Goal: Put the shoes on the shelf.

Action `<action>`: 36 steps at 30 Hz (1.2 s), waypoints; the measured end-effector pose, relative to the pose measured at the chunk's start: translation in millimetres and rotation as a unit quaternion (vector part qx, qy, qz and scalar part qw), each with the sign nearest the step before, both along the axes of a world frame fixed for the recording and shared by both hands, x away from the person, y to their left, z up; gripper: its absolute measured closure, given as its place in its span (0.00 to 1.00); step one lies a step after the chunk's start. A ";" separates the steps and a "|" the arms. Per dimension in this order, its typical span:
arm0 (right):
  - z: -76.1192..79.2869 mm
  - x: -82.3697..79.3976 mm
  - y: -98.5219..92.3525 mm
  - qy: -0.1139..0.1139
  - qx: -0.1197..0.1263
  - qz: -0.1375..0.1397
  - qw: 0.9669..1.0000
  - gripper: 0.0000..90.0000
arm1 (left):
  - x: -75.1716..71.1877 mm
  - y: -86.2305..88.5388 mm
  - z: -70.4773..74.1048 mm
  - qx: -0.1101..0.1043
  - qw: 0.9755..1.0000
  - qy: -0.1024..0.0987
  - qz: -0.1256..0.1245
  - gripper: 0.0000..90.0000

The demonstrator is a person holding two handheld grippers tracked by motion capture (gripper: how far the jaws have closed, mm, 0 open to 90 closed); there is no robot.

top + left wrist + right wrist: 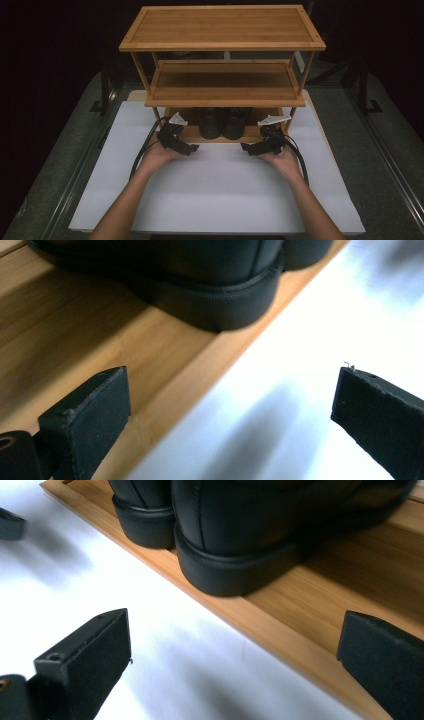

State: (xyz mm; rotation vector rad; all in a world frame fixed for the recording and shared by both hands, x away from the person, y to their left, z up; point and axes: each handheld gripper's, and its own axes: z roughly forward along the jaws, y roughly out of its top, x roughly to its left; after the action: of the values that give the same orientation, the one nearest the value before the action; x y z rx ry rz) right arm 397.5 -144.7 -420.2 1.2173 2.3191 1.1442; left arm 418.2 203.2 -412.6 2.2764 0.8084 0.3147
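Hugging the shelf's (220, 135) front edge, black shoes (222, 124) leave side room.

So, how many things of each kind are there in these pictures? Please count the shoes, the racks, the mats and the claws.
Shoes: 2, black, side by side on the bottom shelf
Rack: 1, wooden, three shelves
Mat: 1, white
Claws: 2, left claw and right claw, both open and empty
Total: 6

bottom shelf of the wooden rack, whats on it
A pair of black shoes stands on the bottom shelf, heels toward the person. The middle shelf covers their fronts.
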 end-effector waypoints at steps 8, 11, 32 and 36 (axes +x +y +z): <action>-3.6 -28.2 -28.0 -0.007 0.006 -0.010 1.000 0.01 | -34.7 27.2 8.7 -0.003 1.000 -0.012 0.006 0.02; -3.8 -39.6 -37.7 -0.009 0.003 -0.012 1.000 0.01 | -48.3 37.4 10.4 -0.006 1.000 -0.018 0.008 0.02; -20.3 -125.2 -99.4 -0.004 -0.027 -0.048 0.998 0.01 | -132.2 109.3 -16.0 0.042 0.998 -0.001 0.055 0.02; -26.8 -134.1 -108.2 0.003 -0.037 -0.060 0.998 0.01 | -141.9 119.3 -21.7 0.040 0.997 -0.009 0.062 0.02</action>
State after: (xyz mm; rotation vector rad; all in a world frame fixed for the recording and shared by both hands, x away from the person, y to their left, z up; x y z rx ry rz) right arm 263.4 -252.9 -447.0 1.3143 2.2392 1.0068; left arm 276.3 322.4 -434.2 2.2986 0.9464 0.4300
